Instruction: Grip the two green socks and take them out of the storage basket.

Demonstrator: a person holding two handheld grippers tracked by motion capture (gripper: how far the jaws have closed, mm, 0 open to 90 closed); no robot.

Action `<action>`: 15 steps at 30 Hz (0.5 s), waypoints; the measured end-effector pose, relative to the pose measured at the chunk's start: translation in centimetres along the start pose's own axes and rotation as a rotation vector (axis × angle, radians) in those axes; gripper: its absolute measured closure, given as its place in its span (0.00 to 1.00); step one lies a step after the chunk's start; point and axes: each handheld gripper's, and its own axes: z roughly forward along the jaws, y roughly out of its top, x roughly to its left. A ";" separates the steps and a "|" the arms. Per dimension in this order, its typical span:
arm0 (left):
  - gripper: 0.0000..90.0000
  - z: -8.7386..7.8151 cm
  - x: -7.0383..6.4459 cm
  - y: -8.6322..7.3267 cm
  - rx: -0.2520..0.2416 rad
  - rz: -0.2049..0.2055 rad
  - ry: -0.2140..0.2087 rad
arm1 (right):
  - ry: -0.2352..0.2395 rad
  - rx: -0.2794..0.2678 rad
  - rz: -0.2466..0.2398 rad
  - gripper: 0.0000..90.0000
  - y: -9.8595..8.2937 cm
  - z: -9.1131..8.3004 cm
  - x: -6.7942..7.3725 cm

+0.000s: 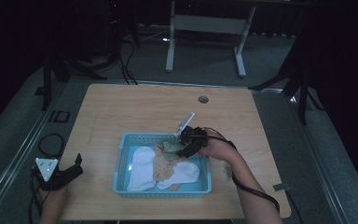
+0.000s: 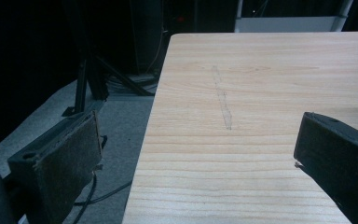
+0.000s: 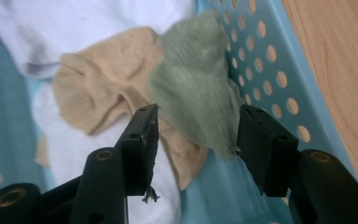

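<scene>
A light blue perforated basket (image 1: 123,140) sits on the wooden table (image 1: 144,107) and holds white socks (image 1: 142,168), a tan sock (image 1: 161,165) and a grey-green sock (image 1: 170,148). My right gripper (image 1: 185,149) reaches into the basket's far right corner. In the right gripper view its jaws stand open on either side of the grey-green sock (image 3: 193,84), which lies against the basket wall (image 3: 261,60) beside the tan sock (image 3: 102,88). My left gripper (image 1: 74,167) rests at the table's left edge, open and empty, with bare tabletop (image 2: 261,93) between its jaws.
A round cable hole (image 1: 203,99) is near the table's far edge. Cables (image 1: 46,142) lie on the grey floor to the left. A white desk frame (image 1: 205,28) stands beyond the table.
</scene>
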 end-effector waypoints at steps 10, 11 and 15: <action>0.00 0.0 0.0 0.0 -0.001 0.000 0.000 | -0.026 0.062 -0.013 0.56 0.5 1.8 -0.1; 0.00 0.0 0.0 0.0 -0.001 0.000 -0.001 | -0.033 0.066 -0.019 0.58 0.6 1.9 0.0; 0.00 0.0 0.0 0.0 -0.002 0.000 -0.001 | -0.044 0.071 -0.028 0.67 0.7 2.3 0.0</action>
